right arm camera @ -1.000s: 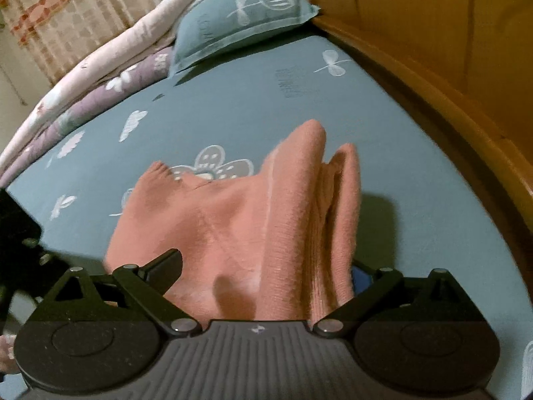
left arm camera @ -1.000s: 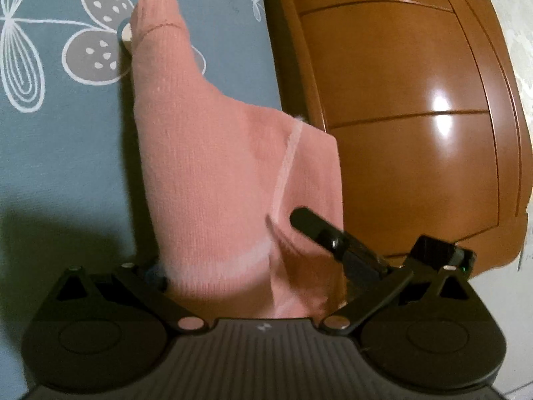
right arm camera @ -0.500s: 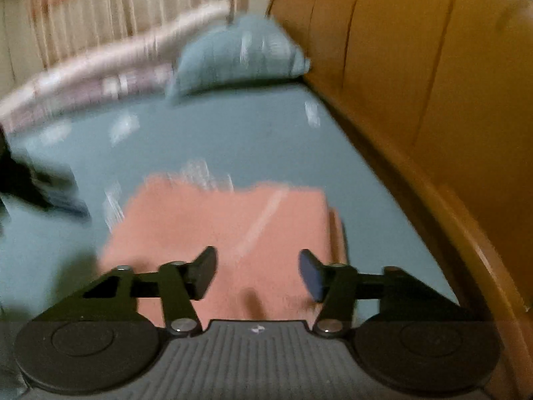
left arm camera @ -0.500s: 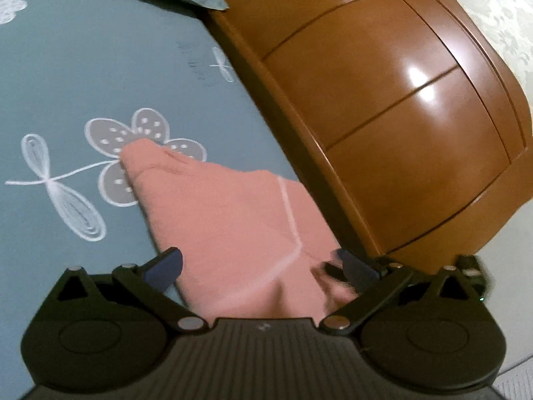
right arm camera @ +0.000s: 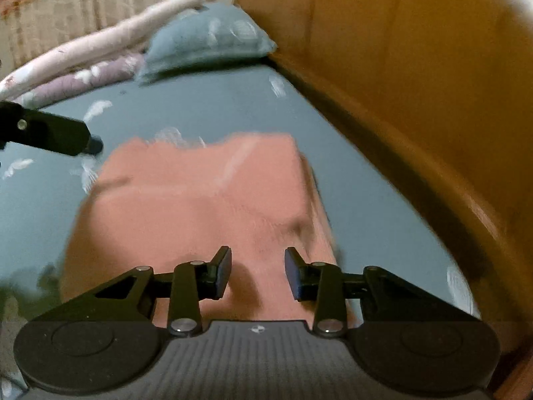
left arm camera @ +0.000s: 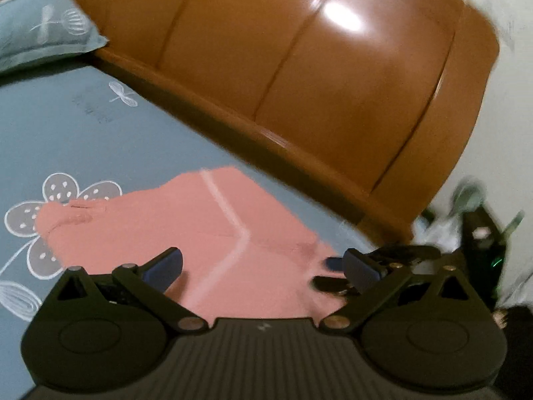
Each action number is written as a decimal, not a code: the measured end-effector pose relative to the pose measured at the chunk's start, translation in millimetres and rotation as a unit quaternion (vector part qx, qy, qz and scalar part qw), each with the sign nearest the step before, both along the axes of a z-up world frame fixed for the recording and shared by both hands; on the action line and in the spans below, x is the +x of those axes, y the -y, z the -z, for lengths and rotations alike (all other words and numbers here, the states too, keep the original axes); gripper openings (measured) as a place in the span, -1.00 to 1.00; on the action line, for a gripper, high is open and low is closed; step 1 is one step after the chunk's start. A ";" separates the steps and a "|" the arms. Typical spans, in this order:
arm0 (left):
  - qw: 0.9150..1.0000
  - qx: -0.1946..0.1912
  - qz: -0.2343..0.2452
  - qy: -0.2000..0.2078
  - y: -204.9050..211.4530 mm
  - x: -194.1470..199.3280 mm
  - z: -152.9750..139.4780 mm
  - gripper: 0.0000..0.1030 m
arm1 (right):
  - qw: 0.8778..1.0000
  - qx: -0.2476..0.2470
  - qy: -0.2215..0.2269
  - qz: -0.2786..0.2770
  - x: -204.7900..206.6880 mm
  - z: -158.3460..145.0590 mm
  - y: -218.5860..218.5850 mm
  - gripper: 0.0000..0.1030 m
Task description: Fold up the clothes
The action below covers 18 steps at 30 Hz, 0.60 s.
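The bed (right arm camera: 200, 113), under a blue-grey flowered sheet, runs beside a brown wooden headboard (left arm camera: 333, 83). A folded pink garment (right arm camera: 200, 200) lies flat on the sheet near that board. Both hand-held grippers hover over it: the left hand-held gripper (left arm camera: 263, 266) gapes wide, the right hand-held gripper (right arm camera: 256, 273) half-parted, both empty.

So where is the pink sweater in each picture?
Left wrist view: the pink sweater lies flat on the blue sheet, lower middle, just beyond the open hand-held gripper.
Right wrist view: the pink sweater fills the centre, folded into a block, ahead of the fingers.
Shared landmark: the brown wooden headboard, right of the sweater in both views.
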<state>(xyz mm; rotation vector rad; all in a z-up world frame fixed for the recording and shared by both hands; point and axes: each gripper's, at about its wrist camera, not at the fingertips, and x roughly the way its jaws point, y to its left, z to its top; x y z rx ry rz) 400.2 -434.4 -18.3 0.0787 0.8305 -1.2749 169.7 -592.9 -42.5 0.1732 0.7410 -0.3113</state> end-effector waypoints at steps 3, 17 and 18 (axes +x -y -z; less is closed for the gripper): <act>0.996 0.091 -0.018 0.016 22.8 4.0 26.1 0.95 | 0.999 0.028 0.030 0.030 -14.3 0.5 -0.7 -0.23; 0.995 0.099 -0.024 0.016 5.6 6.1 8.7 0.95 | 1.000 0.010 0.008 0.010 -10.7 10.9 -71.6 -0.21; 0.995 0.096 -0.024 0.019 -3.6 5.7 4.2 0.96 | 1.000 0.010 0.016 0.006 -13.3 6.2 -77.1 -0.20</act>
